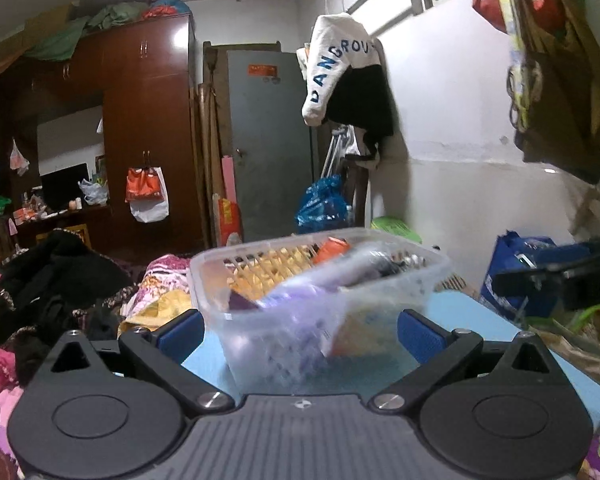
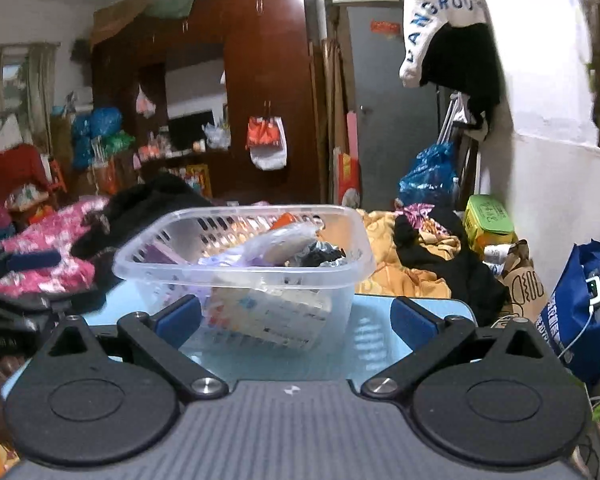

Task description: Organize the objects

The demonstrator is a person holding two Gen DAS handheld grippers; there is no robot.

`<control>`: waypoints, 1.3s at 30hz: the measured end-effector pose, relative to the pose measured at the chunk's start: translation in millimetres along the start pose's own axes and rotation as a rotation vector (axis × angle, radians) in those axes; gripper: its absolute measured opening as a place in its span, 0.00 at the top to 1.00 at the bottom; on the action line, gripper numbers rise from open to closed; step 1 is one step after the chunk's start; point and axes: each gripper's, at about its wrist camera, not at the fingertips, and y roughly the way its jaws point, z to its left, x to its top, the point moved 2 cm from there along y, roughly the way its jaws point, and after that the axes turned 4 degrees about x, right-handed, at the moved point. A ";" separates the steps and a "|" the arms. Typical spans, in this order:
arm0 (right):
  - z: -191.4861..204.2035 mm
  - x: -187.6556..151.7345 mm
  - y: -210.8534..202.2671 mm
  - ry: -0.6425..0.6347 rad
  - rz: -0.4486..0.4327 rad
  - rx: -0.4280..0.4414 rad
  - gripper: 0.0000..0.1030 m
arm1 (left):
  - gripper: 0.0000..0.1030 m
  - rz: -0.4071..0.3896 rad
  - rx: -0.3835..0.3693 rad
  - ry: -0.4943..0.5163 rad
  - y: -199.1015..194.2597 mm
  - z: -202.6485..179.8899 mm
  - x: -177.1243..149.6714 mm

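Blue-padded tongs [image 2: 296, 320] agape — level before basket [image 2: 244, 248]

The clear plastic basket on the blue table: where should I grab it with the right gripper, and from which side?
Take the clear basket by its flared top rim on the near long side, coming straight ahead over the blue table. The rim is a thin lip that suits the open right gripper; the slotted walls are too wide to span, and the contents sit below it.

Dim indoor light, brightest on white wall [image 1: 460, 128] at right, near blown out. Motion blur smears basket [image 1: 320, 280] in left-wrist view; sharper in right-wrist. Heavy fisheye bending, dark vignette at corners.
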 end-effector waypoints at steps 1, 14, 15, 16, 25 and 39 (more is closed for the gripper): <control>-0.4 -1.7 -2.4 0.007 -0.010 0.007 0.00 | 0.00 -0.001 -0.001 -0.002 -5.5 -2.2 -1.8; 2.4 -10.4 15.0 0.008 0.023 -0.022 0.00 | 0.00 0.036 0.002 -0.044 -0.9 -10.2 -4.6; 3.1 -11.8 14.9 0.001 0.025 -0.024 0.00 | 0.00 0.038 0.004 -0.043 -0.3 -10.0 -5.2; 4.5 -12.9 14.4 -0.007 0.024 -0.029 0.00 | 0.00 0.039 0.008 -0.040 -0.5 -10.5 -5.8; 19.2 -17.5 7.4 -0.072 -0.028 -0.074 0.00 | 0.00 0.036 0.018 -0.043 0.0 -11.1 -7.5; 18.4 -17.0 5.4 -0.046 -0.023 -0.074 0.00 | 0.00 0.038 0.017 -0.050 1.6 -13.4 -8.1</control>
